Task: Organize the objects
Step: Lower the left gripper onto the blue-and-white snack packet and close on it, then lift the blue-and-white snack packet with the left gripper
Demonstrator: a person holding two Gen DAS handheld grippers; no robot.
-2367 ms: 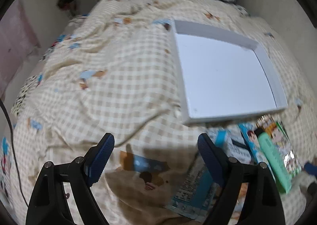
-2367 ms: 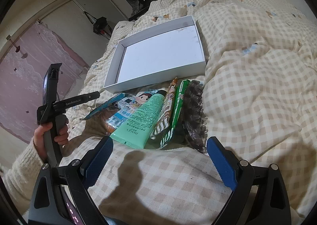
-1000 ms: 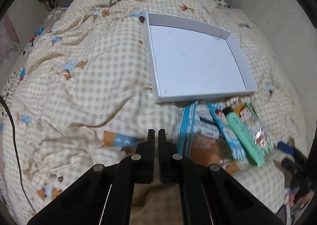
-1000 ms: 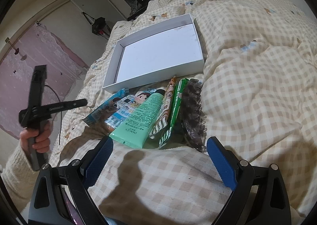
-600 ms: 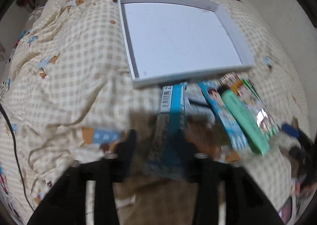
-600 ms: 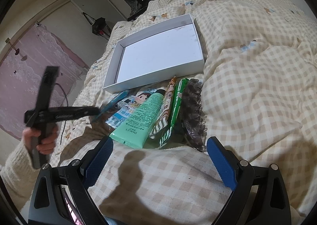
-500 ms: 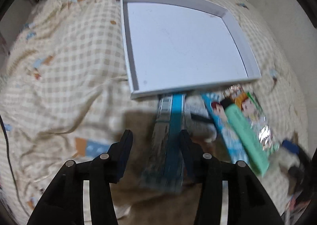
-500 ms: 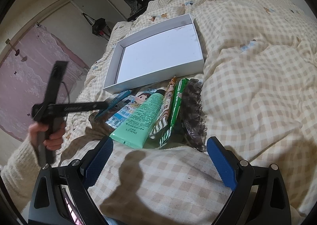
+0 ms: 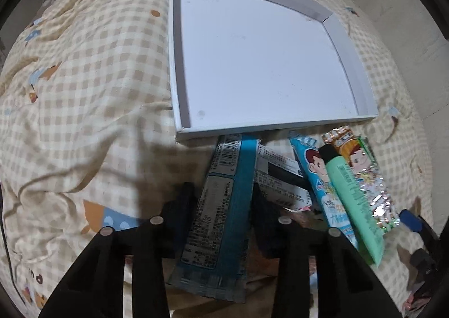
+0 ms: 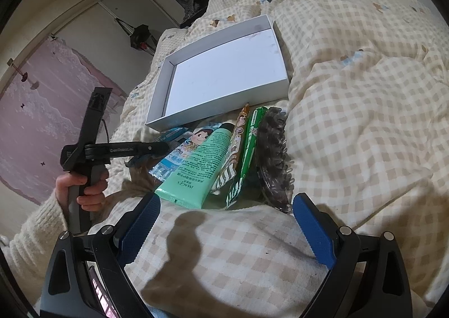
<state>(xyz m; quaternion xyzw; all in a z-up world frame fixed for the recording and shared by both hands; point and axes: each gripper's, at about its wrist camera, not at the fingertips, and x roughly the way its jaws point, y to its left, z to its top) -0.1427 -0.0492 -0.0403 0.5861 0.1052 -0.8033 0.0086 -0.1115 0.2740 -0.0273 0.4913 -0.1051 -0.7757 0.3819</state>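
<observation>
Left gripper, jaws just closed around the blue packet at 6 o'clock of the white box; judged light, crinkly, best pinched mid-length

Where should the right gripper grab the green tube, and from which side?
Grip the green tube across its body from above, near the flat crimped end facing the right gripper. It lies flat with packets beside it, so its bare near end is most accessible.
</observation>
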